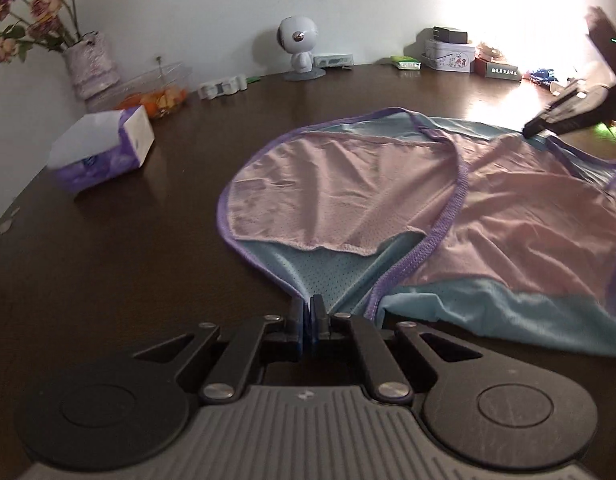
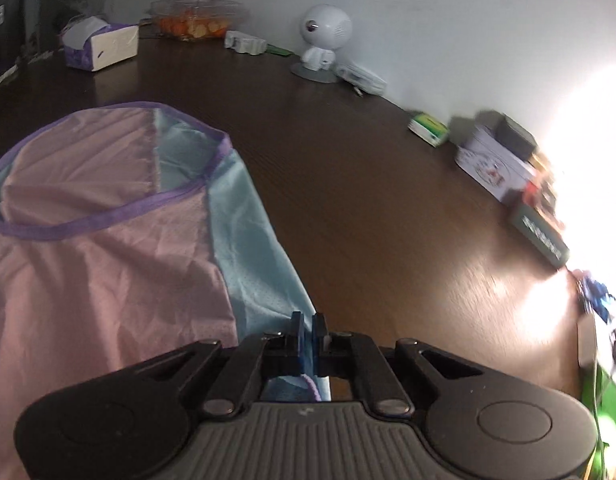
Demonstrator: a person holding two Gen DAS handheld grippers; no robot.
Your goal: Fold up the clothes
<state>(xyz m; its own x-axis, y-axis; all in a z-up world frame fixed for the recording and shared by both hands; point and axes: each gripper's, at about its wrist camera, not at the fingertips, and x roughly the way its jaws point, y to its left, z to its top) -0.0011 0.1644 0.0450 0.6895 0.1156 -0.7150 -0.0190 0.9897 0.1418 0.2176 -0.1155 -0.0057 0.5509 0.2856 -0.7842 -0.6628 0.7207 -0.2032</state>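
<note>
A pink and light-blue sleeveless mesh shirt with purple trim [image 1: 408, 208] lies on the dark wooden table [image 1: 167, 240]. My left gripper [image 1: 311, 304] is shut on a light-blue strap end of the shirt at its near edge. In the right wrist view the shirt [image 2: 107, 248] fills the left side, and my right gripper [image 2: 308, 322] is shut on its light-blue edge. The right gripper also shows in the left wrist view [image 1: 540, 124], at the shirt's far right edge.
A tissue box [image 1: 103, 152] lies at left, with a flower vase [image 1: 91, 64] and a clear fruit bowl [image 1: 151, 92] behind it. A white robot figure [image 1: 301, 48], a tin [image 1: 448, 54] and small boxes line the wall. Strong glare at right.
</note>
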